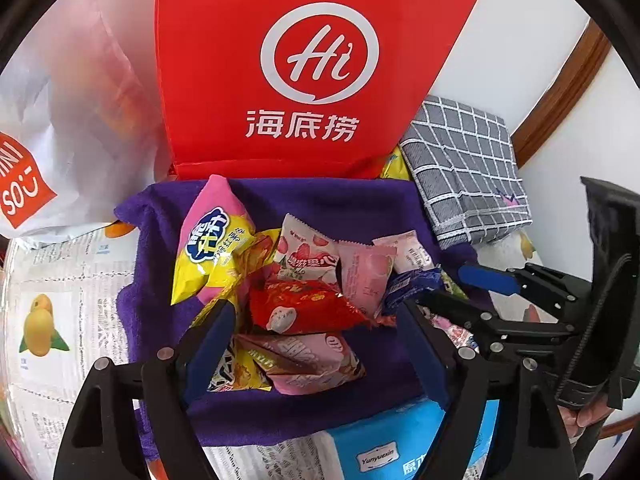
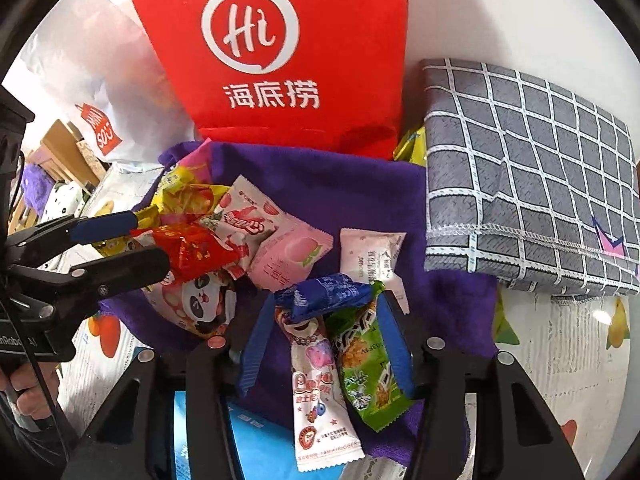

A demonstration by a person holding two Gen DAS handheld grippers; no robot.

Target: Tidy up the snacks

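Several snack packets lie in a pile on a purple towel (image 1: 320,204) (image 2: 360,192). My left gripper (image 1: 320,340) is open, its blue-padded fingers on either side of a red packet (image 1: 304,304) and a pink packet (image 1: 316,364). My right gripper (image 2: 328,344) is open around a white Lotso packet (image 2: 320,392), a green packet (image 2: 368,372) and a blue packet (image 2: 324,292). A red Haidilao bag (image 1: 312,64) (image 2: 276,48) stands behind the towel. Each gripper shows in the other's view, the right one (image 1: 460,284) and the left one (image 2: 132,236).
A folded grey checked cloth (image 1: 464,168) (image 2: 528,176) lies to the right of the bag. A white Miniso plastic bag (image 1: 60,140) (image 2: 104,92) sits to the left. A blue box (image 1: 400,440) (image 2: 256,440) lies at the near edge. A fruit-print covering (image 1: 52,304) is on the table.
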